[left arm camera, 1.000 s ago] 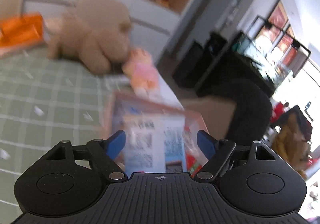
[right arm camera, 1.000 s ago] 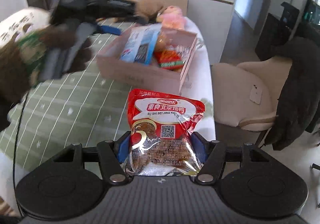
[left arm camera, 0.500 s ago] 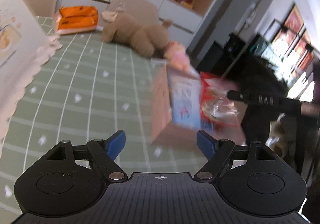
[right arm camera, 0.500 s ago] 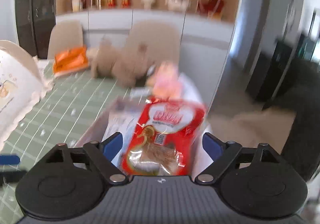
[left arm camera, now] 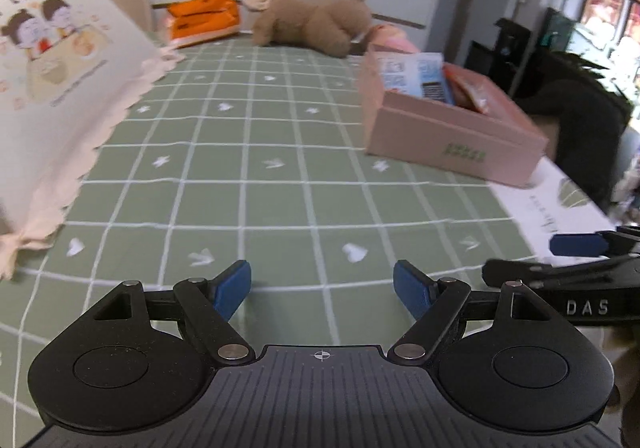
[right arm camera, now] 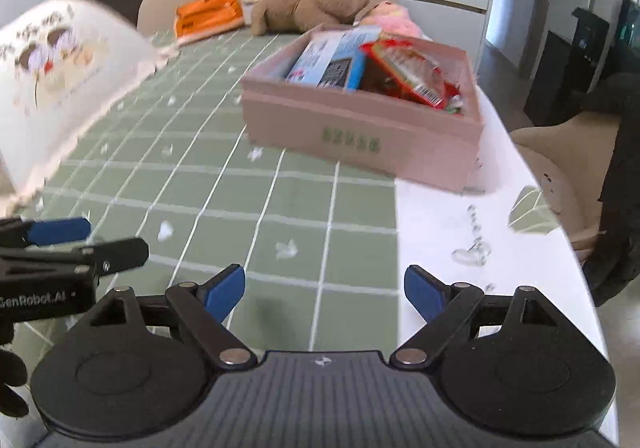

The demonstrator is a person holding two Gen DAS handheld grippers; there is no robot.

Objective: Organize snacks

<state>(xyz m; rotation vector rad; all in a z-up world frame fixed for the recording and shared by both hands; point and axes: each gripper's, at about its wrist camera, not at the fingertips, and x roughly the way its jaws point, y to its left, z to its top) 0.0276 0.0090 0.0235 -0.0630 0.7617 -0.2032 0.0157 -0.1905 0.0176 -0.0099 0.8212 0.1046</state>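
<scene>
both tools hover low over the near part of the worktop (right arm camera: 280, 176), side by side. the left tool (left arm camera: 322, 290) is spread wide with nothing between its blue pads, and so is the right tool (right arm camera: 325, 288). the snacks sit in the pink box (right arm camera: 360, 128) at the far right of the green checked cloth (left arm camera: 240, 168): a blue packet (right arm camera: 328, 60) leaning on the left side and a red packet (right arm camera: 404, 70) lying to its right. beyond the box lie a brown teddy bear (right arm camera: 316, 8) and an orange pack (right arm camera: 208, 14).
</scene>
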